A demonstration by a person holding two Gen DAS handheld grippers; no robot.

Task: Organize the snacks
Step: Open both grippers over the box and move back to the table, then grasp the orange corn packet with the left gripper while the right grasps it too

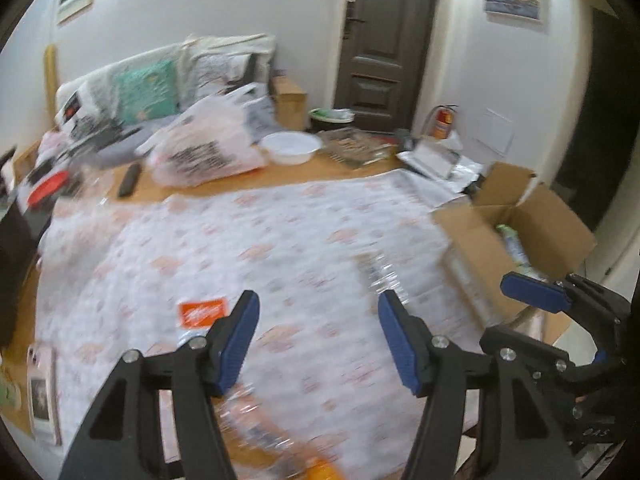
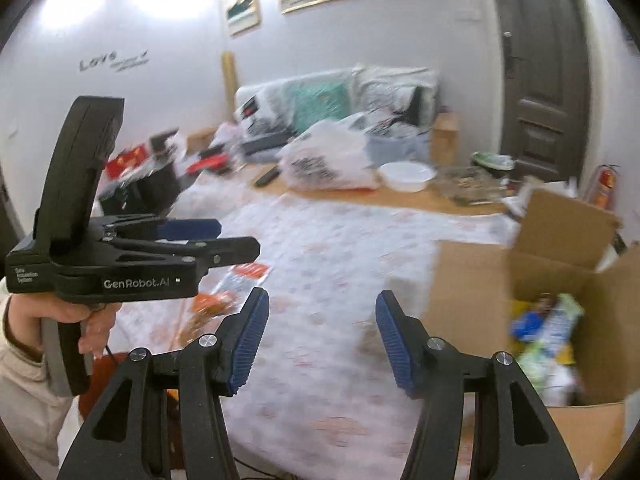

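Snacks: an orange snack packet (image 1: 202,311) lies on the table cloth (image 1: 280,240) near the table's front edge, just left of the left gripper (image 1: 318,334). Both grippers' jaws stand apart, empty. The right gripper (image 2: 322,334) is nearer the cardboard box (image 2: 472,280) at the right edge.

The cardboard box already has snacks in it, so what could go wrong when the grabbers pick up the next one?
1. The orange-label snack pack is clear, crinkly plastic lying flat on the tablecloth; the open left gripper might pinch the cloth too and drag it.
2. The cardboard box stands at the table's corner; a bump from the open right gripper might shove it off.
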